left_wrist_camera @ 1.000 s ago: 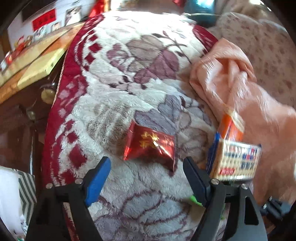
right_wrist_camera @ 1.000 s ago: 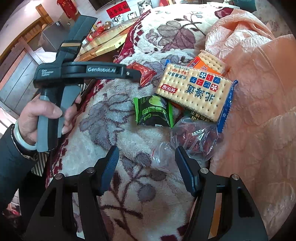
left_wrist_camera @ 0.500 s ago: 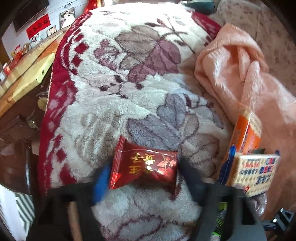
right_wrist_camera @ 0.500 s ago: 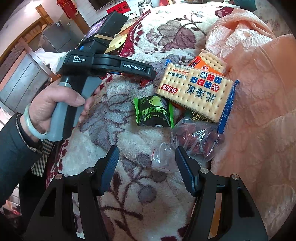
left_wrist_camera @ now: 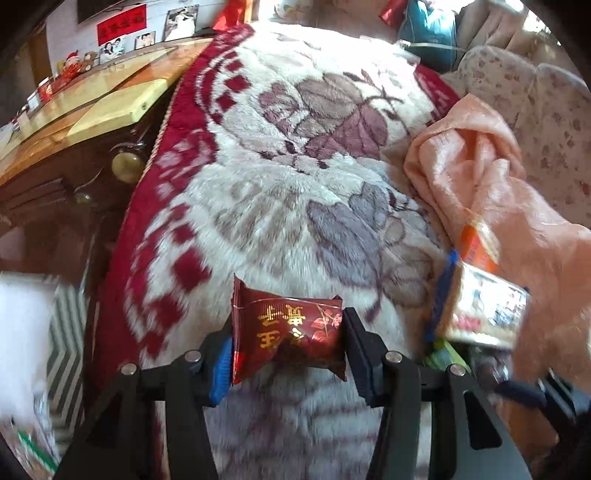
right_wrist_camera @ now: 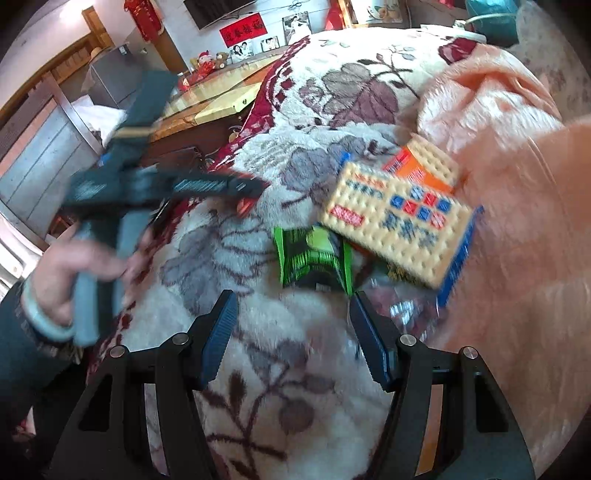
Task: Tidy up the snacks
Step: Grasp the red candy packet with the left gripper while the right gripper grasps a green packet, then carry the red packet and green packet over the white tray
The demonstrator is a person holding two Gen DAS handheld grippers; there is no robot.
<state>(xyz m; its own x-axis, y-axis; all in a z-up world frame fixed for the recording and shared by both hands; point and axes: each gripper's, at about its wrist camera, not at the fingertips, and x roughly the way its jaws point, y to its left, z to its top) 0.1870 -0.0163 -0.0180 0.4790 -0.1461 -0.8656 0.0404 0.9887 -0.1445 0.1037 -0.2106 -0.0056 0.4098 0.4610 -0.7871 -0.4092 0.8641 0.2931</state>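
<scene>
Lived-in home, bedroom or sitting room. Plush floral blanket (left_wrist_camera: pixel 295 177) with red border covers bed or couch; peach quilt (right_wrist_camera: pixel 517 184) bunched at one side. Framed family photos (right_wrist_camera: pixel 295 22) and red paper banner (right_wrist_camera: pixel 242 27) against far wall. Wooden cabinet (left_wrist_camera: pixel 66 122) with glass top alongside. Wall-mounted screen (right_wrist_camera: pixel 218 11) above banner; small festive figurines (right_wrist_camera: pixel 207 61) on cabinet top.

Left gripper (left_wrist_camera: pixel 288 350): we watched its jaws narrow; they are closing on the packet now.
Red snack packet (left_wrist_camera: pixel 286 334): earlier lying ahead of our fingertips, now pinched between both pads.
</scene>
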